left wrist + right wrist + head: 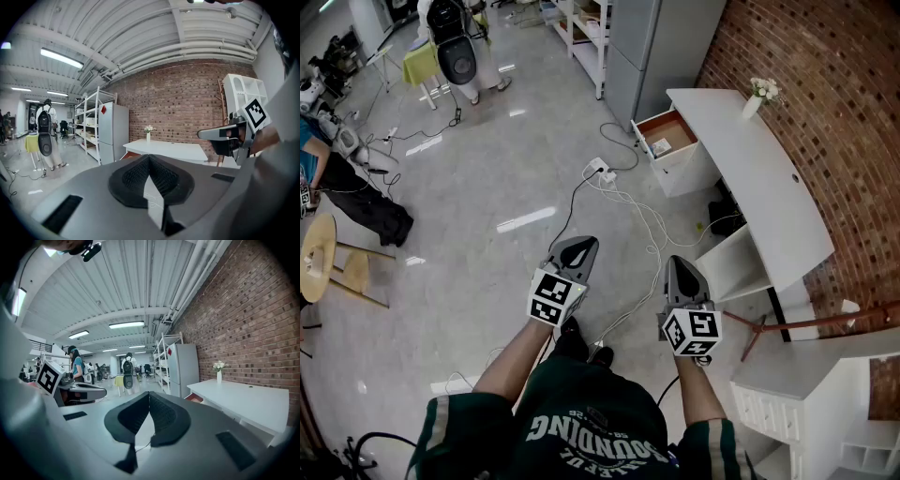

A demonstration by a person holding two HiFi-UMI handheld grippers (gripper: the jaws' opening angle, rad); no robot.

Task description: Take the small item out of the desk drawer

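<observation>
**Step in hand:** approach. The drawer (pixel 675 131) is found already pulled open at the far left end of the desk (pixel 759 178). Nothing has been reached for yet.

**Task thing:** one small white item (pixel 659 146) is seen lying in the drawer, towards its near left side. What it is cannot be told at this range.

**Tongs:**
- The left gripper (pixel 574 253) is closed tip to tip, with nothing held.
- The right gripper (pixel 682 275) is likewise closed and empty.
- Both are held near the body, well apart from the desk.

**Next move, as judged:** the desk must be walked up to. One gripper must then be opened, lowered into the drawer and closed on the item.

**Count:**
- grippers: two
- desks: one
- open drawers: one
- items in the drawer: one
- vases (pixel 754 103), on the far end of the desk: one
- power strips (pixel 599 170), on the floor near the drawer: one
</observation>
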